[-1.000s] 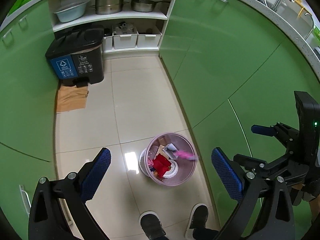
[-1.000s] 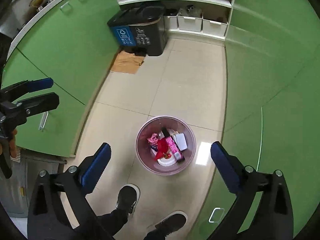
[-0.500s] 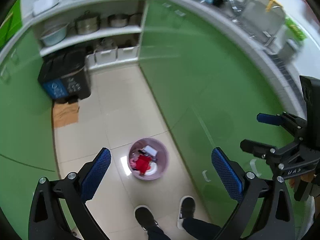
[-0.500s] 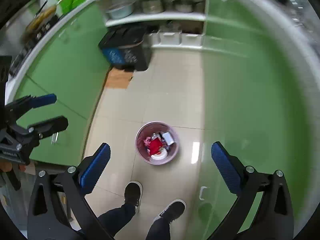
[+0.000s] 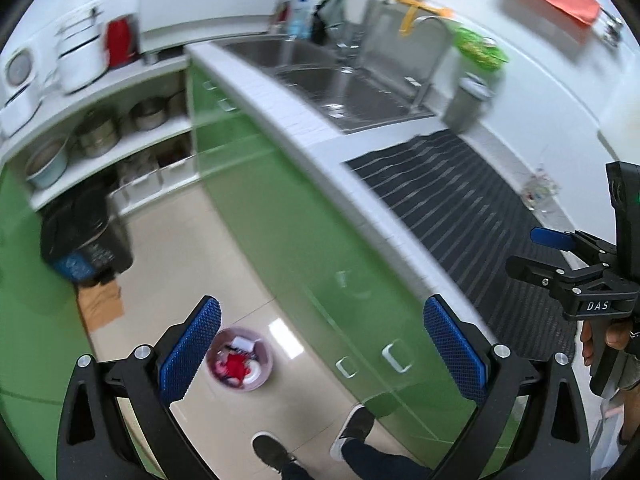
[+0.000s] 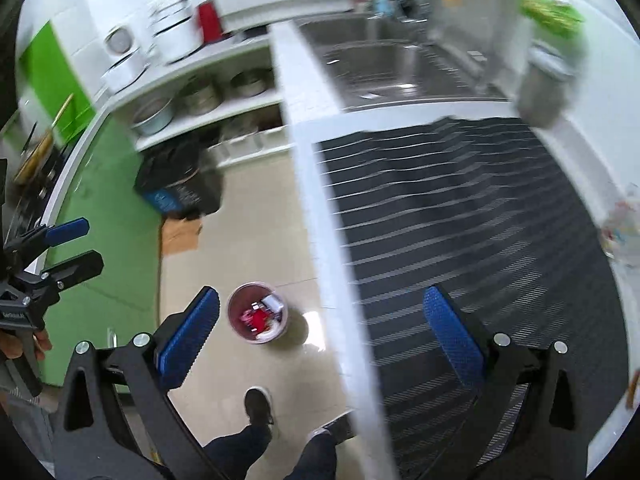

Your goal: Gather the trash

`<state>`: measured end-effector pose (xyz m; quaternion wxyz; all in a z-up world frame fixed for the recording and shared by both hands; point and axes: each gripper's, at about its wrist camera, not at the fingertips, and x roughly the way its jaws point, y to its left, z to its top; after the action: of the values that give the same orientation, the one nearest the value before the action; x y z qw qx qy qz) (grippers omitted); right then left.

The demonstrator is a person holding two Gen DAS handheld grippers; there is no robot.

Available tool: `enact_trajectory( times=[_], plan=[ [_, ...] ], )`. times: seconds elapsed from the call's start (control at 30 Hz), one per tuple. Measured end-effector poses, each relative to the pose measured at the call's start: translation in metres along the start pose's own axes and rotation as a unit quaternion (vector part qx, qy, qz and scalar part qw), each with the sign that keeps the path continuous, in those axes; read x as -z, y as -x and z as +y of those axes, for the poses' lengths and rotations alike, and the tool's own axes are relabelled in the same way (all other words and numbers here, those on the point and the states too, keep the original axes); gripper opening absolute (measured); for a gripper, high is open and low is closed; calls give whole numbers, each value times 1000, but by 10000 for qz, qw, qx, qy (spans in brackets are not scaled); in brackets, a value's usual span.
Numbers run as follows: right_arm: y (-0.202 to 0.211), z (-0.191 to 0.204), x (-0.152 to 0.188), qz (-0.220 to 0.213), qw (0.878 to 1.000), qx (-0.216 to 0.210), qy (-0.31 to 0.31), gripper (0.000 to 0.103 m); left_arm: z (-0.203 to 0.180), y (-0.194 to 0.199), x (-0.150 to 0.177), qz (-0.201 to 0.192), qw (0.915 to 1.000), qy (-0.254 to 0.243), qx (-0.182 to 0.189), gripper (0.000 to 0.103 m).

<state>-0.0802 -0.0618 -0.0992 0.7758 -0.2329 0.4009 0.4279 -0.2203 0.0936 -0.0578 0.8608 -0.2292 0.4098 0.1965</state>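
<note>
Though blurred, bin [image 5: 239, 358] contents indistinct.

We see open striped mat [image 6: 460, 208] on the counter, crumpled wrapper [image 6: 622, 228] at its far edge, metal canister [image 6: 546, 88] beyond.

I'm seeing the shelf pots [image 5: 96, 132] smearing into blur at upper left; the pink bin's [image 6: 257, 313] contents are too small to identify; the crumpled wrapper [image 6: 624, 228] is blurring at the right edge.
</note>
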Motion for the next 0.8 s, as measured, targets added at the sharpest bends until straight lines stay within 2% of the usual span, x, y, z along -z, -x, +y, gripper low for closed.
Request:
enact_trajectory(
  times=[0.23,0.4,0.6,0.8],
  plan=[
    [32,-79,6,-302,9977,362,-479,100,-73,-22,-28,83,9982,-541,248,97],
    [49,-118,11,-407,9965,509,-533,100,-114,-34,-43,64,9956,-871,346,97],
    [57,-133,12,-430,9958,577,-566,100,-146,-47,-59,120,9918,-1192,435,97],
    [62,-138,13,-555,9925,671,-856,100,-159,-58,-71,189,9863,-1536,578,97]
  ],
)
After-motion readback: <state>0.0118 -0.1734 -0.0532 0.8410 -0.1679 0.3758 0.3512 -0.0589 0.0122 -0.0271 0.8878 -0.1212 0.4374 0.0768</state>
